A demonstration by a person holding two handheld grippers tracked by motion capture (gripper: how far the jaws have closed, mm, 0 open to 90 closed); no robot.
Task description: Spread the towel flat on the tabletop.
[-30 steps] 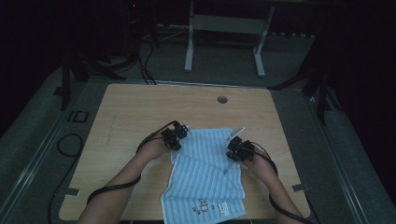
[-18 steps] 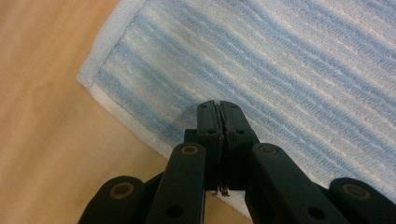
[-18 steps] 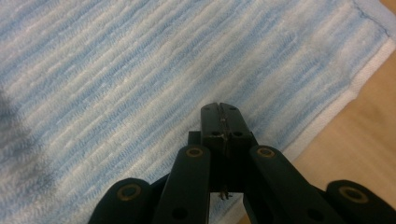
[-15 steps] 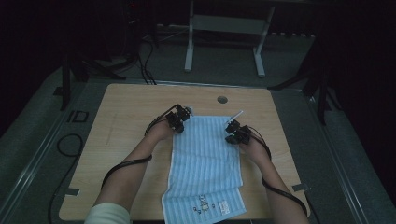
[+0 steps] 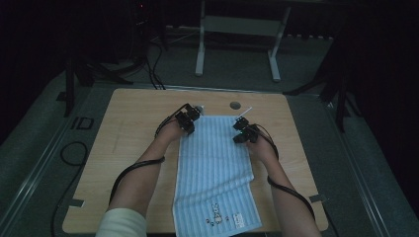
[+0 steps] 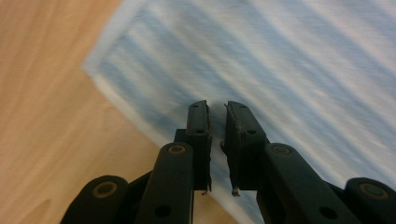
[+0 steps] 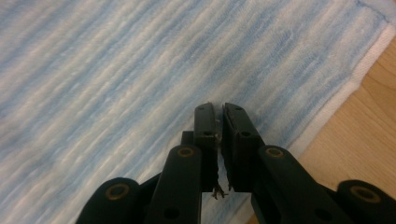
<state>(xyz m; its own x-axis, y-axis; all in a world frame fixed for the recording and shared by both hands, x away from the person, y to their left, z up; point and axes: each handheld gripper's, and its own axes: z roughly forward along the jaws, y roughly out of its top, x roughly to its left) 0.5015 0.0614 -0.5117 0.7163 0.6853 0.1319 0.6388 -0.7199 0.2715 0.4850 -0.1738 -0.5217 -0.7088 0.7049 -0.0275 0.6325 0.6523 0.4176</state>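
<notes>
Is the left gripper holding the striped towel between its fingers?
Apart. In the left gripper view the left gripper, whose jaws have just been opening, shows an empty slit between its fingers, above the striped towel.

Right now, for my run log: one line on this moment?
blue striped towel: flat on wooden table | left gripper: jaws just parted, empty | right gripper: same

The towel (image 5: 215,173) lay flat and spread out on the bench, long side running away from the person. It was light blue with fine white stripes along its length and a pale hem. A small printed figure and a label sat near its near edge, which reached the bench's front edge.
</notes>
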